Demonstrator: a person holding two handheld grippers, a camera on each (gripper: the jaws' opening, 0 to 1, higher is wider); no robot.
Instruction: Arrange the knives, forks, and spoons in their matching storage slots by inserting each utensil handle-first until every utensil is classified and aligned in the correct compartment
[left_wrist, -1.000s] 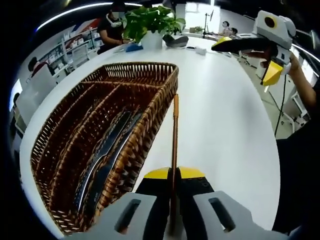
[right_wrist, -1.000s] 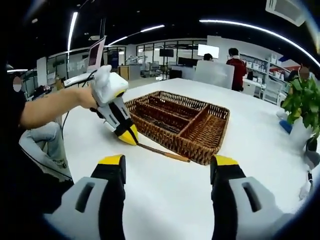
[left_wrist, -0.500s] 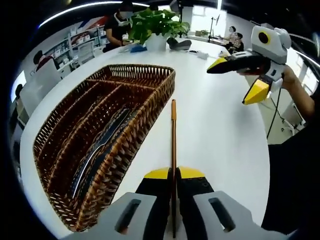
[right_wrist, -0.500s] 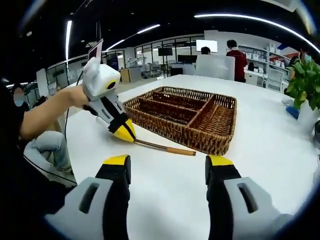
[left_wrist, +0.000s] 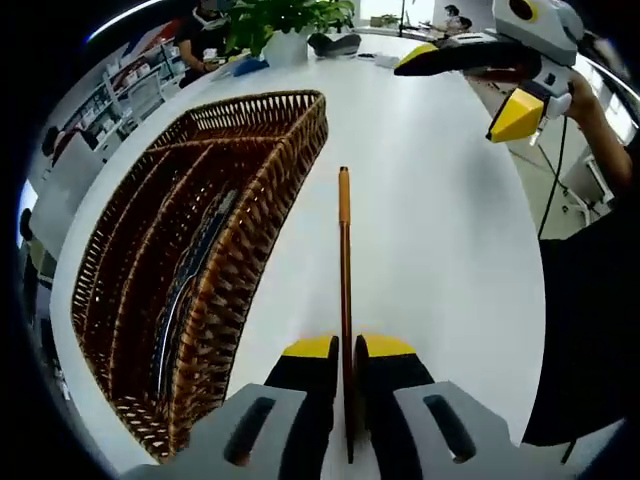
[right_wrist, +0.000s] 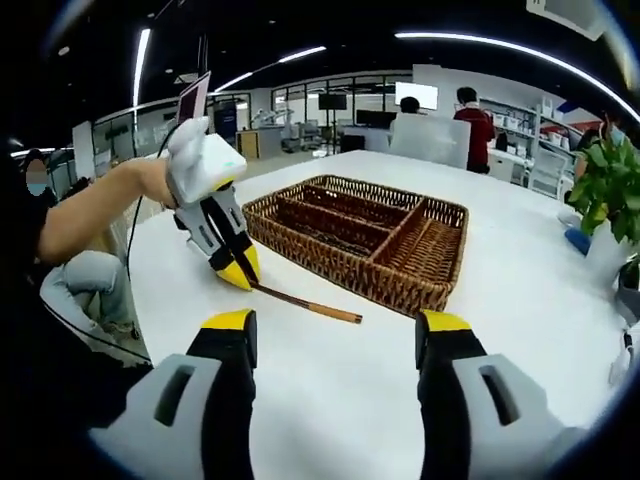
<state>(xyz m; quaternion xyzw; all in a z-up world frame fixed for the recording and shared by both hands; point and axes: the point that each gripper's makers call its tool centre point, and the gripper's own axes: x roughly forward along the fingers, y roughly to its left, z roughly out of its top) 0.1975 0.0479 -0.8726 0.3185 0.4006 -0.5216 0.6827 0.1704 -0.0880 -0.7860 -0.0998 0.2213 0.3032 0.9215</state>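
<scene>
Left gripper view looks along the wicker basket (left_wrist: 200, 260) from close; right gripper view faces the same basket (right_wrist: 360, 240) from farther off.

You have a white table (left_wrist: 440, 210) running from bottom to top of the left gripper view. On it, at the left, sits a wicker tray (left_wrist: 262, 190) with compartments; a potted plant (left_wrist: 283, 22) stands at the top.
</scene>
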